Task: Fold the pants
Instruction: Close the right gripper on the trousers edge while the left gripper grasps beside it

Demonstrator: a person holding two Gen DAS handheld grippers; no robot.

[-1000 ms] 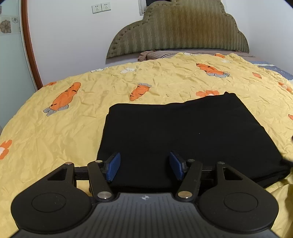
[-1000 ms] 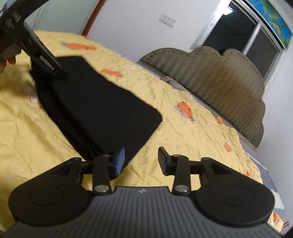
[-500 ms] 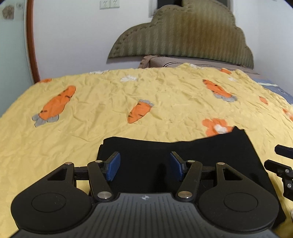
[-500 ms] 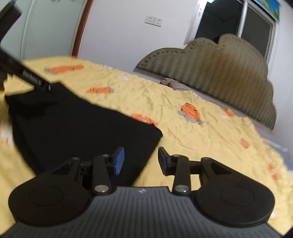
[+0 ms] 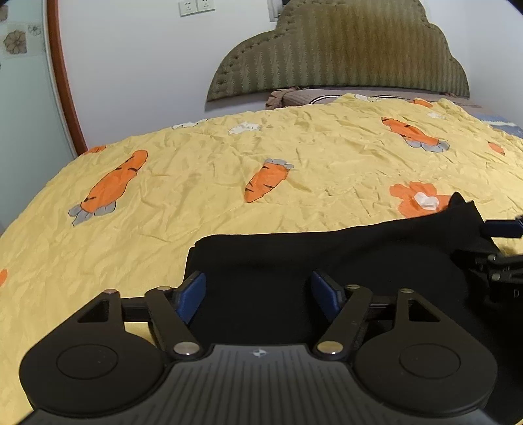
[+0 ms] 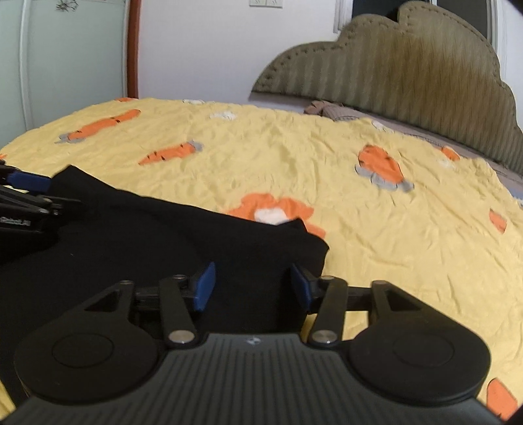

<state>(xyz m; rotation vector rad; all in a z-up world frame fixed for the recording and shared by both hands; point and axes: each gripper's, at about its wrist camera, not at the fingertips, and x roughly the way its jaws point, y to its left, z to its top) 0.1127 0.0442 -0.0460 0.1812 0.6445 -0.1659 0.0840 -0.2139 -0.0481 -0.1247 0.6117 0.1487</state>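
Both tools spread wide: left tool (image 5: 258,296) and right tool (image 6: 251,287) low over folded black pants (image 5: 327,258) on carrot bedspread (image 5: 196,170). Probably another fold next: pinch near-edge corners first.

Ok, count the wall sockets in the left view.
2: the left socket and right socket sit side by side high on the wall, left of the headboard. Others may be out of frame.

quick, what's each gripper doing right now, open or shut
Left gripper: open, jaws spread over the near edge of the black pants, gripping nothing.
Right gripper: open, jaws spread over the pants' right end, gripping nothing.
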